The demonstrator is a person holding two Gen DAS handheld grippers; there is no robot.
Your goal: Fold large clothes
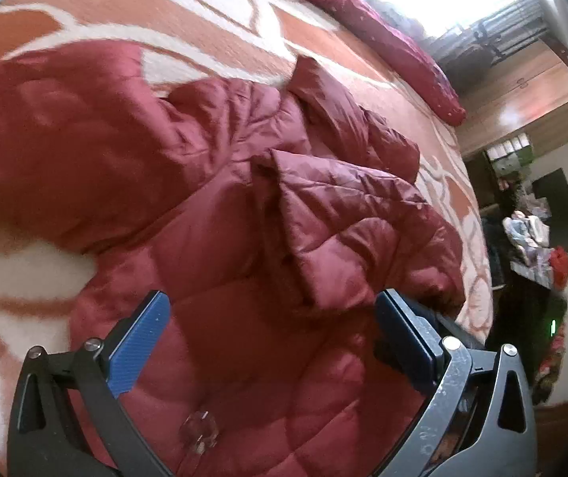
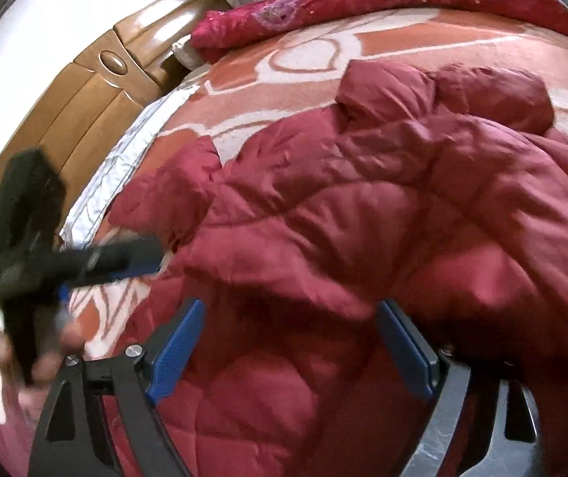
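A bed is covered by an orange-and-cream patterned blanket (image 1: 244,12), seen with heart-like outlines in the right wrist view (image 2: 315,55). A dark red quilted puffer jacket (image 1: 244,206) is spread rumpled directly on the blanket (image 2: 363,218), one sleeve folded across its body. A rolled magenta quilt (image 2: 383,4) is laid along the far edge of the bed (image 1: 403,51). A silvery sheet edge (image 2: 125,159) is exposed beside the wooden headboard (image 2: 85,91).

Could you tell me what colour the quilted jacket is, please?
Dark red, clearest in the right wrist view: quilted jacket.
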